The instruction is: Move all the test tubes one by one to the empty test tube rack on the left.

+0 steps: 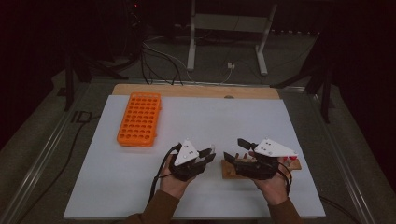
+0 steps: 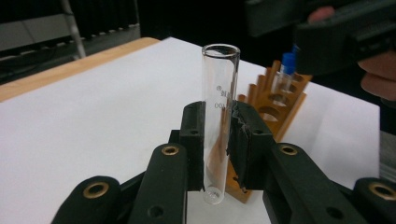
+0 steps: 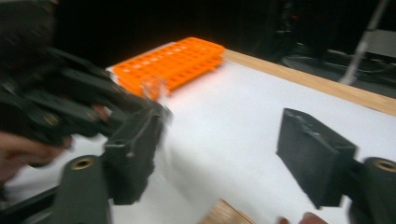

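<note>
My left gripper [image 2: 218, 140] is shut on a clear glass test tube [image 2: 219, 84], which stands upright between the jaws with its open mouth up. In the high view the left gripper [image 1: 208, 155] hovers over the white mat just left of a wooden tube rack [image 1: 229, 169]. That wooden rack [image 2: 281, 103] holds a blue-capped tube [image 2: 286, 70]. My right gripper [image 3: 224, 149] is open, jaws wide apart and nothing between them. It sits above the wooden rack's left part [image 1: 237, 150], facing the left gripper [image 3: 70, 112] and its blurred tube [image 3: 152, 87].
An orange tube rack [image 1: 139, 119] lies at the back left of the white mat [image 1: 210, 116]; the orange rack [image 3: 173, 60] appears again beyond the left gripper. A wooden table edge [image 1: 196, 89] runs behind the mat. Cables and a stand are on the floor beyond.
</note>
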A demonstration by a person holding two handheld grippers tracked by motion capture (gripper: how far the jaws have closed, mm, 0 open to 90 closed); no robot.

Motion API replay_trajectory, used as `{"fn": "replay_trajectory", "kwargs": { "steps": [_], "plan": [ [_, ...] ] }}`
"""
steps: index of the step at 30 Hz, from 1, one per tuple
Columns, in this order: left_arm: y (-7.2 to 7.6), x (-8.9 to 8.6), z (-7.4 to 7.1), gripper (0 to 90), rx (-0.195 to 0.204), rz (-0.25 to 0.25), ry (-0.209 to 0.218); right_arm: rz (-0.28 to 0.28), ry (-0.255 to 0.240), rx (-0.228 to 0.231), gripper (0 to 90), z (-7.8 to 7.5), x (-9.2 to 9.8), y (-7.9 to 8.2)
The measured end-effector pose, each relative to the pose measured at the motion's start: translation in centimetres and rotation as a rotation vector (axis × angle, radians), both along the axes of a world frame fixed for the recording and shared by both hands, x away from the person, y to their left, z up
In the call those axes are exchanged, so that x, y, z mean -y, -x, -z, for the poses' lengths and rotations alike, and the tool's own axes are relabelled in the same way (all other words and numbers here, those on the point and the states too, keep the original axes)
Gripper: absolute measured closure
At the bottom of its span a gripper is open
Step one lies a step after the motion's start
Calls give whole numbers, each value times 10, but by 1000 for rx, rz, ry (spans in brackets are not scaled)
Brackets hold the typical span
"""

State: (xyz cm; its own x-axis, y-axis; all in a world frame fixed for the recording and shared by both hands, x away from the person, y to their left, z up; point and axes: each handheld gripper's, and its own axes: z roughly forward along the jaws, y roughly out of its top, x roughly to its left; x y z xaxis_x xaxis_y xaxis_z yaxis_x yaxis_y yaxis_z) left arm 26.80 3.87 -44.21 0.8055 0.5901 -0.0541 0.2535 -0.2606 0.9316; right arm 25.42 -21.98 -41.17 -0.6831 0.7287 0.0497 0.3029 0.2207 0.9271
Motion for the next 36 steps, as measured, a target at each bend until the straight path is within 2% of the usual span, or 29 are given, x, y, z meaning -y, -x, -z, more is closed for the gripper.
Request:
{"fn": "replay_trajectory", "kwargs": {
  "steps": [5,9,12,13,16,20,24,25,36],
  "plan": [
    [-5,-16,-4,768,10,-45,11,47,15,10,150,6,13,3],
    [-7,-28,-6,767,19,-73,14,68,-3,3,115,10,22,4],
    [-10,-44,-8,766,35,-111,30,89,-13,3,30,13,29,5],
    [-10,-44,-8,766,35,-111,30,97,-17,6,20,14,31,5],
    [-14,-62,-7,766,39,-154,44,111,-31,3,3,14,35,5],
    [-18,-74,-5,766,37,-190,59,130,-53,12,0,14,40,6],
    [-25,-85,-4,765,41,-228,54,136,-56,16,0,13,41,6],
    [-29,-90,-2,765,44,-251,48,136,-54,16,0,13,41,7],
    [-47,-110,9,765,54,-353,12,132,-60,18,0,14,42,9]
  ]
}}
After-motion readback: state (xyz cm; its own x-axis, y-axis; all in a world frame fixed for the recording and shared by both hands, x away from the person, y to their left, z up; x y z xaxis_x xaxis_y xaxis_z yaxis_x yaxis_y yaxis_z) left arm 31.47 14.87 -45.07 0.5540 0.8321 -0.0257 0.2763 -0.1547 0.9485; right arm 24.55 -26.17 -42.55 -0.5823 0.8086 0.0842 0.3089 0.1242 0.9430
